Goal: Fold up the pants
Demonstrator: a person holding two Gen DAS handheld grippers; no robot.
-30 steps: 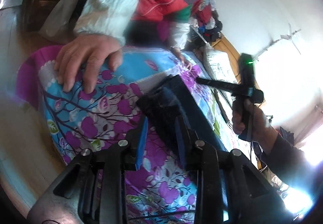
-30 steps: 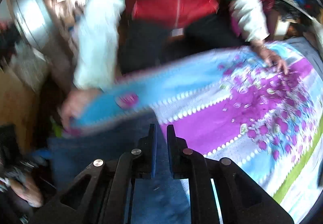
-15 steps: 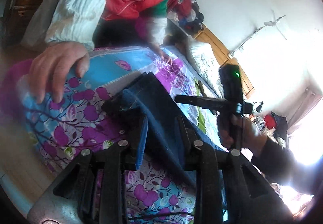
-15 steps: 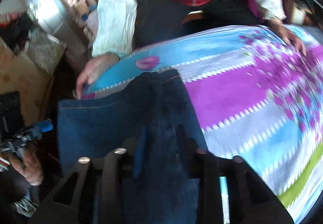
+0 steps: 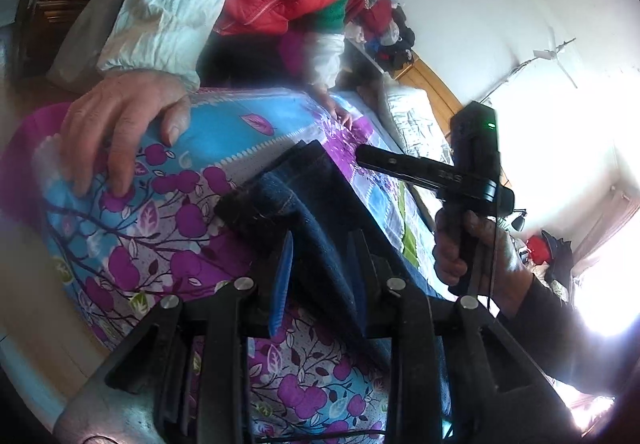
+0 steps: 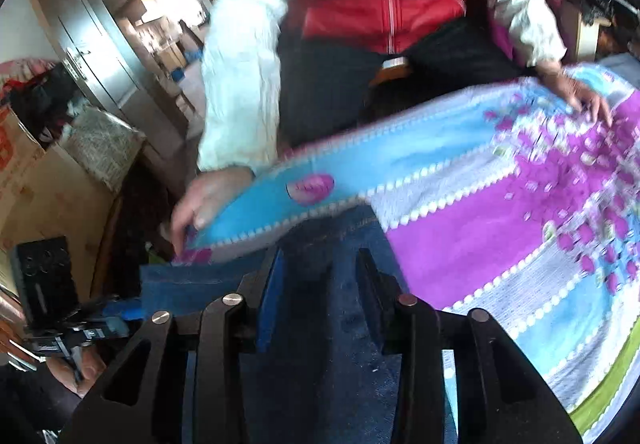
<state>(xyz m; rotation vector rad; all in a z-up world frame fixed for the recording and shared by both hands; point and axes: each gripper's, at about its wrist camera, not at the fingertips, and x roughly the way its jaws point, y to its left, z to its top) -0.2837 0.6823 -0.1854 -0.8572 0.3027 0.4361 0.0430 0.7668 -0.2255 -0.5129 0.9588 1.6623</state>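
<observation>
White wall with strong window glare at right. Wooden headboard behind a pillow. Grey door and cardboard box stand at left of the right wrist view.

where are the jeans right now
In the left wrist view the jeans lie centre on the floral bedspread, between the left gripper's fingers, right of another person's hand.

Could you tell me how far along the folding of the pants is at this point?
Done: the dark blue denim pants lie doubled into a narrow strip on the floral purple-and-blue bedsheet. In hand: the left gripper and right gripper both straddle the denim, jaws open. Left: the crosswise folds.
</observation>
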